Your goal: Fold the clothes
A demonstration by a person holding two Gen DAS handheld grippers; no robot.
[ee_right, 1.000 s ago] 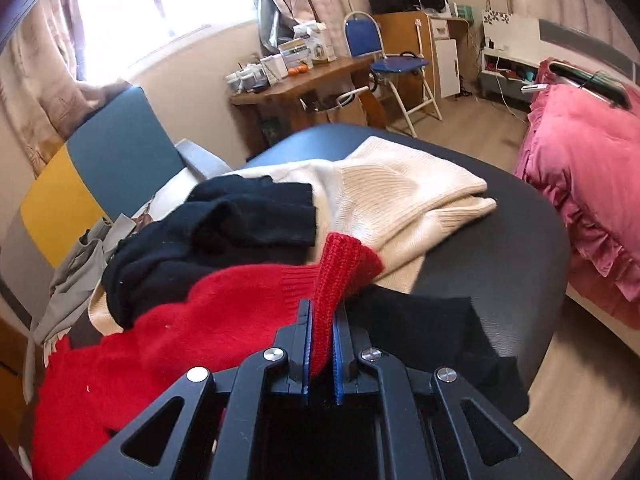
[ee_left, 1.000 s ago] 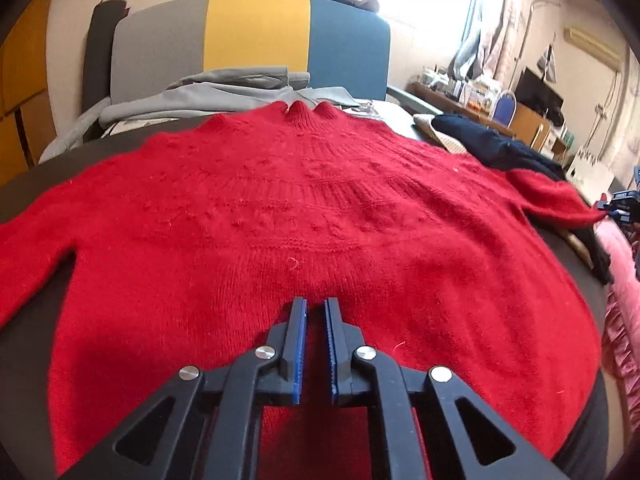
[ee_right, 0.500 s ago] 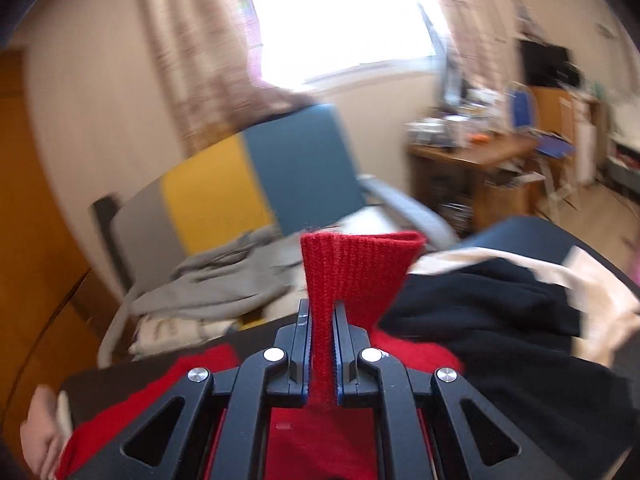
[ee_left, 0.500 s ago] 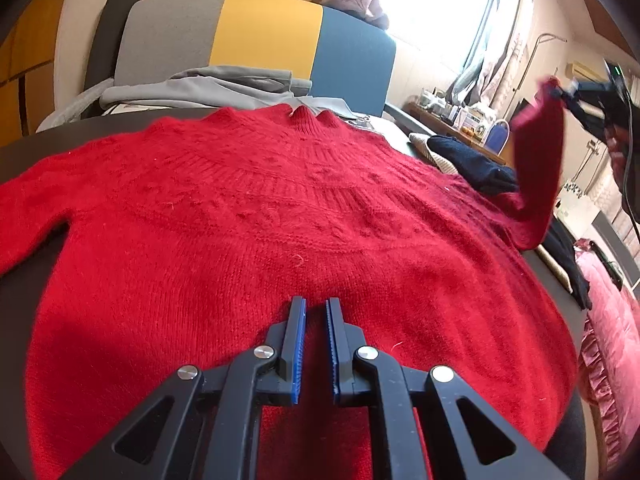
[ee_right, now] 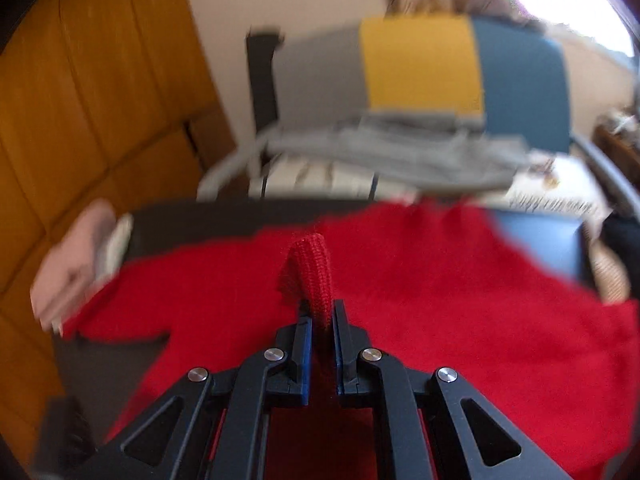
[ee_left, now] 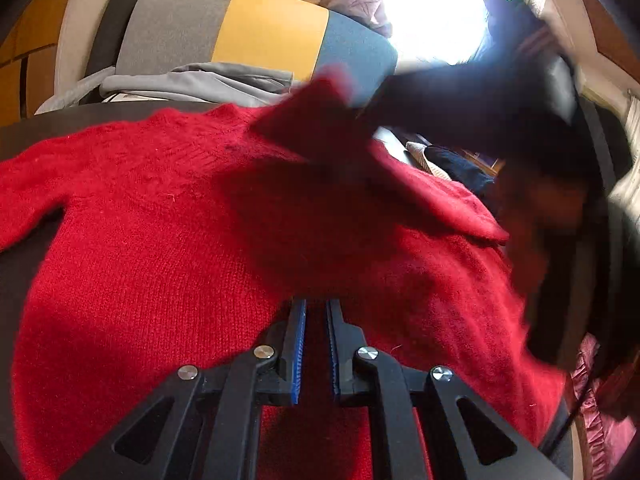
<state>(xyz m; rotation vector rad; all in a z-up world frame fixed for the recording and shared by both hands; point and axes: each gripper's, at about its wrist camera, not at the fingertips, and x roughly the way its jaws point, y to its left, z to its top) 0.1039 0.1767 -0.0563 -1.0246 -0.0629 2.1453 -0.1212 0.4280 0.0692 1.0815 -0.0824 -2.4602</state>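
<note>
The red sweater (ee_left: pixel 160 248) is lying flat on the dark table (ee_left: pixel 16 280), with its collar toward the far edge, where a striped chair (ee_left: pixel 256 28) is standing with a grey garment (ee_left: pixel 192 84) on its seat. One sleeve is spreading out toward the left edge of the table. The body is lying smooth, probably because a flat base is making the fold tidy.

The right gripper (ee_right: pixel 320 320) is carrying the ribbed cuff (ee_right: pixel 314 276) of the other sleeve across the chest of the sweater. The cuff is standing up between the blue pads (ee_right: pixel 305 356), and the jaws are narrow and beginning to open around it. I am judging that the sleeve is being brought inward here so that it is lying over the body and the sweater is becoming a narrower shape. In the left wrist view the sleeve is arching over the chest, blurred, with a dark sleeve of the person (ee_left: pixel 460 100) behind it.

The left gripper (ee_left: pixel 316 344) is hovering low over the lower part of the sweater, near the near edge of the table. Its jaws are narrow, and no cloth is showing between them. It is probably waiting there to keep the hem in place or to take it up for the following fold. If the cuff is dropped too early, the sleeve may be landing crooked.
</note>
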